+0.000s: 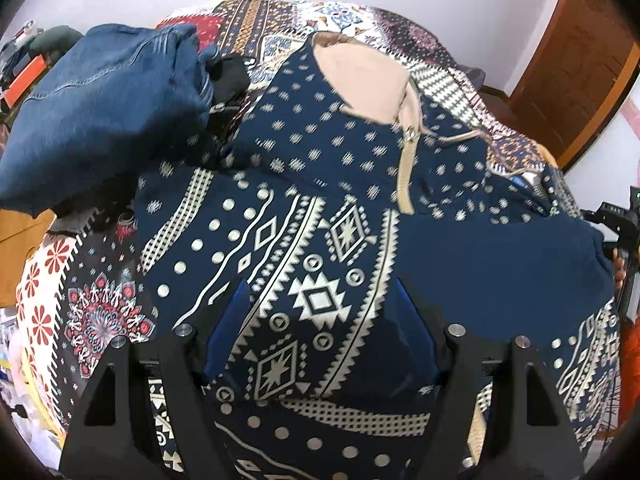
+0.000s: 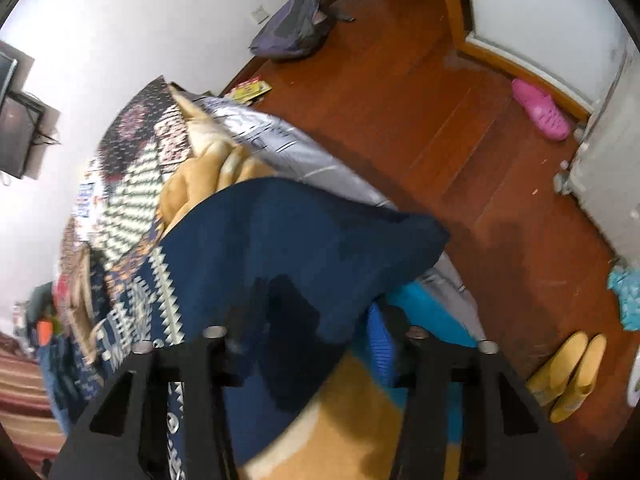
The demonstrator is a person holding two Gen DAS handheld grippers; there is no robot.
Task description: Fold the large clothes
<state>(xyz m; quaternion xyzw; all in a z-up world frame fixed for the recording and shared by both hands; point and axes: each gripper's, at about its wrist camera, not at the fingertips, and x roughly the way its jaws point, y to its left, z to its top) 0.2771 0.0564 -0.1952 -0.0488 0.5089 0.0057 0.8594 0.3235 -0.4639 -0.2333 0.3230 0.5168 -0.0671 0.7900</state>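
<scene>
Left wrist view: the left tool has its blue-padded fingers spread wide, and a raised fold of the navy patterned hoodie fills the gap between them; whether the pads actually press the cloth I cannot tell. The hoodie lies spread across the bed, over a patchwork bedspread, its tan-lined hood at the far side and a tan drawstring running down its front. A pair of blue jeans lies heaped at the far left, just beside the hoodie.

Right wrist view, blurred: a plain navy part of the hoodie drapes over and between the fingers of the right tool, which stand well apart; its grip cannot be told. Beyond the bed's right edge is the wooden floor, with a pink slipper far right, yellow slippers near right, and a dark backpack against the far wall.
</scene>
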